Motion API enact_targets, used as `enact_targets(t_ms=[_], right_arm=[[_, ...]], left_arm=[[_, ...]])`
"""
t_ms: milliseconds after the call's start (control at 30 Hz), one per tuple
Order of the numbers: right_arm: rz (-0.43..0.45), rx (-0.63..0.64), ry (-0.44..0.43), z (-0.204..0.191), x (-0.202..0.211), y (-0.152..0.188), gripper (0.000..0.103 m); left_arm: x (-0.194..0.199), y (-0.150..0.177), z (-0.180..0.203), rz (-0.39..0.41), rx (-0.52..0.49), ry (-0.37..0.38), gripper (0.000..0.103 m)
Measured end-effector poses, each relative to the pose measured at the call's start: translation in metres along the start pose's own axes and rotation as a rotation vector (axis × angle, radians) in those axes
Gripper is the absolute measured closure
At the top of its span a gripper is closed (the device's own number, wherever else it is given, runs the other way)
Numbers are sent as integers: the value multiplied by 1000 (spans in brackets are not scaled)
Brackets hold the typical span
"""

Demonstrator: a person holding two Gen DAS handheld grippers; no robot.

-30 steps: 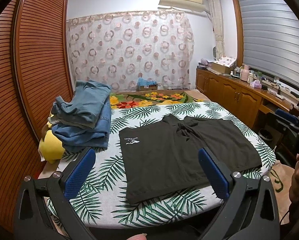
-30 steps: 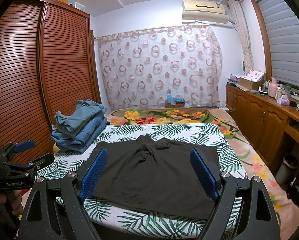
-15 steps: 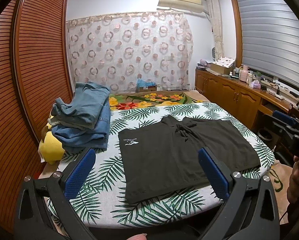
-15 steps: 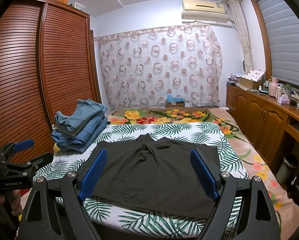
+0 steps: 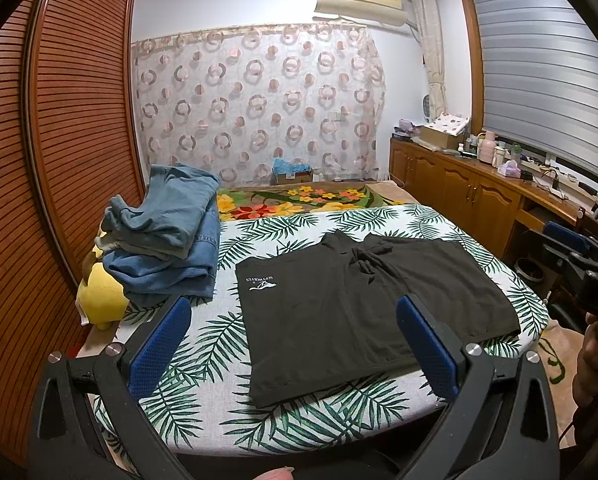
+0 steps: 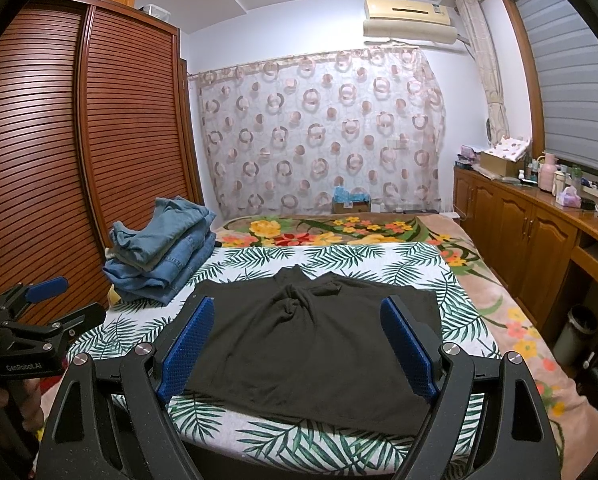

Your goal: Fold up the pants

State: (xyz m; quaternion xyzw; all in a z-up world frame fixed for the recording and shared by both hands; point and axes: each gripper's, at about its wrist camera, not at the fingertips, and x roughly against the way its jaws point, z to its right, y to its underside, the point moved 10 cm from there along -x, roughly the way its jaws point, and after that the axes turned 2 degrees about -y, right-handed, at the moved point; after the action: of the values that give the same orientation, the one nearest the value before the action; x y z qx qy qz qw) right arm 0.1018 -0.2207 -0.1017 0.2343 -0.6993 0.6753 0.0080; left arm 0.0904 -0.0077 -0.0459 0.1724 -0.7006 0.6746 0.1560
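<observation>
Black shorts point(image 5: 351, 308) lie spread flat on the palm-leaf sheet of the bed, with a small white logo at their far left corner and a bunched drawstring in the far middle. The right wrist view shows the same shorts point(image 6: 307, 344) from the bed's near edge. My left gripper point(image 5: 295, 340) hovers open above the near edge of the bed, nothing between its blue pads. My right gripper point(image 6: 297, 344) is open too, held over the near hem, empty. Each gripper shows at the edge of the other's view, held by a hand.
A stack of folded blue jeans point(image 5: 167, 236) sits at the bed's far left, over a yellow plush toy point(image 5: 101, 296). A slatted wooden wardrobe point(image 5: 59, 140) runs along the left. A wooden sideboard point(image 5: 467, 196) with bottles lines the right wall, and a floral blanket point(image 5: 303, 200) covers the far end.
Almost nothing: both grippers stay open and hovering, and the left view has shifted very slightly. The shorts have not moved.
</observation>
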Motion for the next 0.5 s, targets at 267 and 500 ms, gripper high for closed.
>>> enact_targets(t_ms=[267, 500], right_arm=[[-1, 1, 2, -3, 0, 3, 17], [-14, -5, 4, 0, -3, 6, 17]], left_arm=[[1, 2, 6, -8, -1, 6, 0], [-10, 9, 3, -34, 10, 15, 0]])
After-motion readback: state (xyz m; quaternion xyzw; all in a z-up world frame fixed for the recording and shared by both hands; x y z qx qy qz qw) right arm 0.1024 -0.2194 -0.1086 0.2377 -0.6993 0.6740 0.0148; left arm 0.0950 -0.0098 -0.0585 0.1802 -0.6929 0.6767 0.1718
